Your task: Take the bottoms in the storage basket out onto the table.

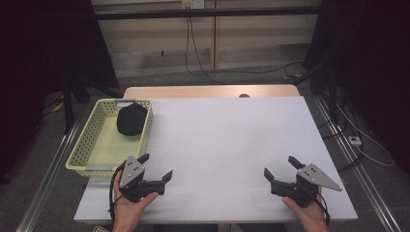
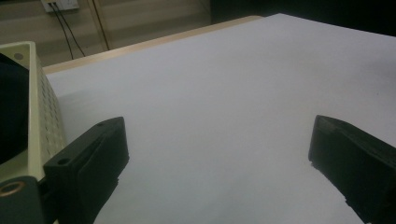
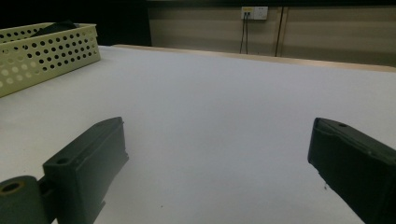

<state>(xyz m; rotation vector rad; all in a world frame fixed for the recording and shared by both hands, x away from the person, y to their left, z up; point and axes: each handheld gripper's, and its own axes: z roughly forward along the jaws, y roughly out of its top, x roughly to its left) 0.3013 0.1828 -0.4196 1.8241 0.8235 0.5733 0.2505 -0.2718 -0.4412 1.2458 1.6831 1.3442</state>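
The left gripper (image 1: 155, 166) rests low over the white table (image 1: 227, 145), its jaws wide apart with nothing between them. Just beside its left jaw stands a yellow basket (image 1: 87, 145), and a black object (image 1: 131, 119) lies in the basket's far end, ahead of the jaws. The right gripper (image 1: 280, 166) sits well apart from it, jaws likewise spread and empty, bare table ahead of them and the basket (image 3: 46, 53) far off to their left.

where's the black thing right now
In the high view, the black object lies inside the yellow basket at the table's left edge, toward the basket's far end, ahead of the left gripper.
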